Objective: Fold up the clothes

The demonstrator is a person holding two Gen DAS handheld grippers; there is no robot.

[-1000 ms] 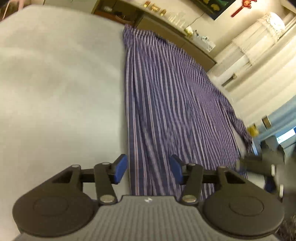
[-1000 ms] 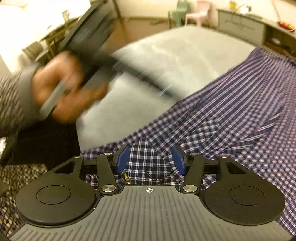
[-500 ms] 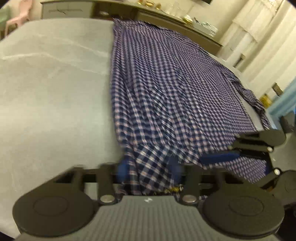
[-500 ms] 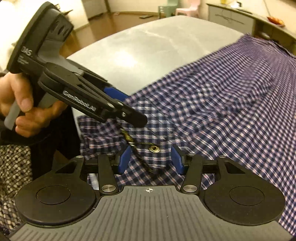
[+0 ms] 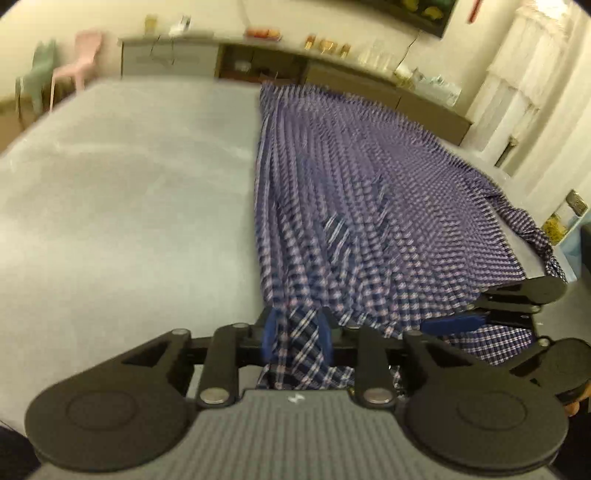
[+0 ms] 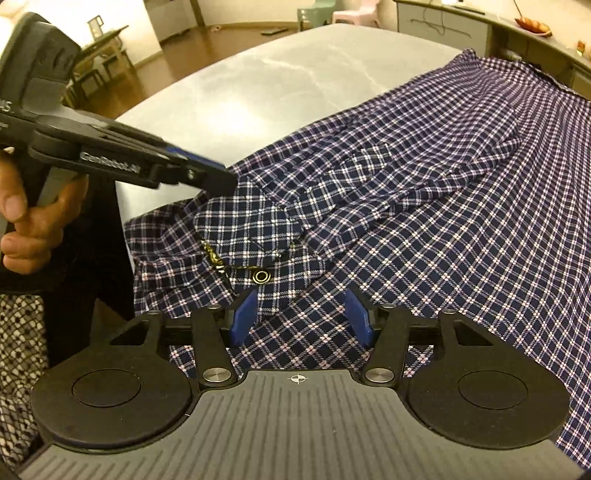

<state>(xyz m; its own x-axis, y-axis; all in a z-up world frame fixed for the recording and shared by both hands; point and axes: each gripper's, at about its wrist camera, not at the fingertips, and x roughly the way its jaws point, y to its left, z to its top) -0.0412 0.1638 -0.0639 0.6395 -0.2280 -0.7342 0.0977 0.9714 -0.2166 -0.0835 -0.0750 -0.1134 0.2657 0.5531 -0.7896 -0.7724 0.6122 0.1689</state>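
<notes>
My left tool (image 5: 297, 341) pinched the shirt (image 5: 369, 206) hem, jaws easing apart. My right tool (image 6: 299, 317) hung spread over the hem beside it, gripping nothing, jaws widening. Beyond, the shirt lay along the desk (image 5: 129, 192). I'd grip both corners firmly before lifting evenly.

A long low cabinet (image 5: 332, 79) lines the cream wall (image 5: 229, 18); pale curtains (image 5: 546, 92) hang right, small plastic chairs (image 5: 74, 55) stand on wooden floor (image 6: 192, 40).
</notes>
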